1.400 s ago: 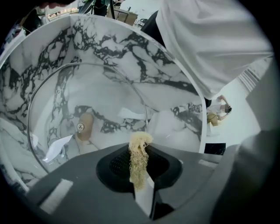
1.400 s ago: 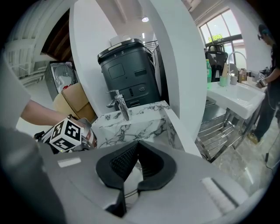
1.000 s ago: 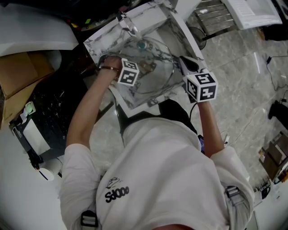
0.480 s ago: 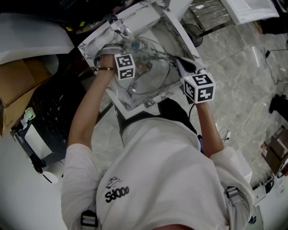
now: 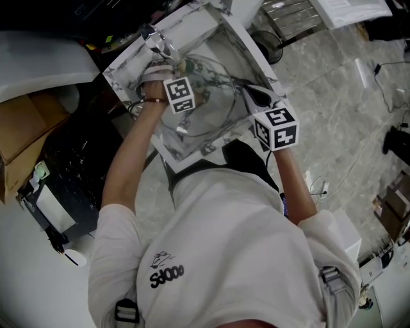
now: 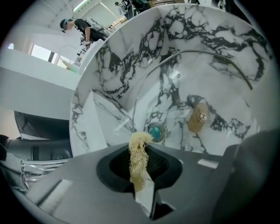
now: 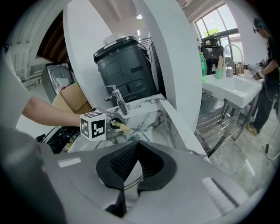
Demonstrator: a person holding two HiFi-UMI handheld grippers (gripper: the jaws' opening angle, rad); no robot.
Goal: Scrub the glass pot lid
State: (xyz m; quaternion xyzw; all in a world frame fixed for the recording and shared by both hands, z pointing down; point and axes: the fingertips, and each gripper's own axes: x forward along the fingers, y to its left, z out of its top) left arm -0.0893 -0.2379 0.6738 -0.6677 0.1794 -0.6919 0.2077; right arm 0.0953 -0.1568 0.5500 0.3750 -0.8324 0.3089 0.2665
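The glass pot lid [image 5: 214, 102] stands tilted in the marble sink [image 5: 211, 25]. Its metal rim [image 6: 188, 53] and wooden knob [image 6: 197, 120] show in the left gripper view. My left gripper [image 5: 182, 72] is shut on a yellowish loofah scrubber [image 6: 139, 159], at the lid's far left part beside the faucet [image 5: 154, 35]. The scrubber's frayed end sticks up past the jaws. My right gripper [image 5: 251, 96] is shut on the lid's rim [image 7: 127, 178] at the sink's right side. From the right gripper view I see the left gripper [image 7: 109, 121] and its scrubber [image 7: 120, 127].
A teal drain plug [image 6: 155, 130] sits in the sink's bottom. A black bin-like appliance [image 7: 124, 70] stands behind the faucet [image 7: 116, 99]. A wire rack [image 5: 291, 16] stands to the sink's right on the tiled floor. A cardboard box [image 5: 25, 128] lies at the left.
My left gripper has moved with the scrubber across the lid toward the faucet side. The right gripper kept its hold on the rim.
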